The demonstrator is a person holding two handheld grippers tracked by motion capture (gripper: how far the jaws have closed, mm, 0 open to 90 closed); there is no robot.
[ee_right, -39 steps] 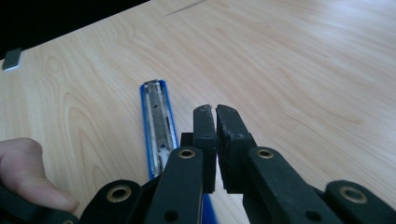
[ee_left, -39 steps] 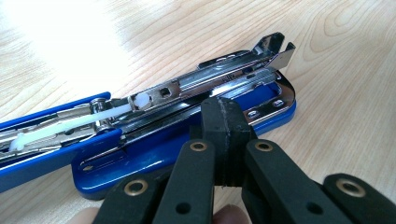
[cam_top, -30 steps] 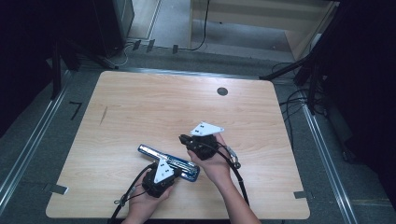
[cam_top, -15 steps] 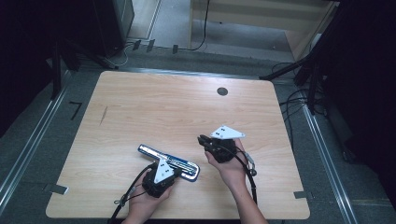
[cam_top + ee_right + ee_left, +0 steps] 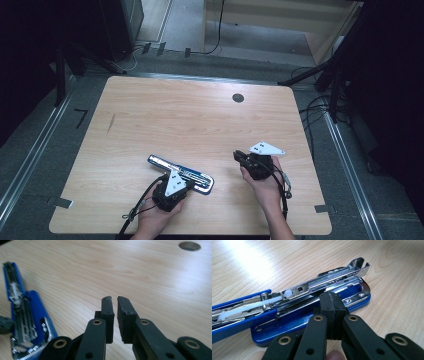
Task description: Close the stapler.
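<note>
Lying opened flat near the front edge of the desk (image 5: 200, 110): blue stapler (image 5: 181, 173), chrome magazine and white pusher rod exposed upward, probably for reloading or inspection. Bearing down on the stapler's base with the left tool (image 5: 331, 312), jaws pressed together and pinching nothing, seemingly pinning it against sliding. Hovering well apart over bare wood to the stapler's right: right tool (image 5: 114, 305), jaws nearly together with a slim gap, gripping nothing

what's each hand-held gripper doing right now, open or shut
Left hand-held gripper: shut, jaws pressed together at the opened blue and chrome stapler, holding nothing.
Right hand-held gripper: nearly shut, a thin gap between the jaws, empty.
</note>
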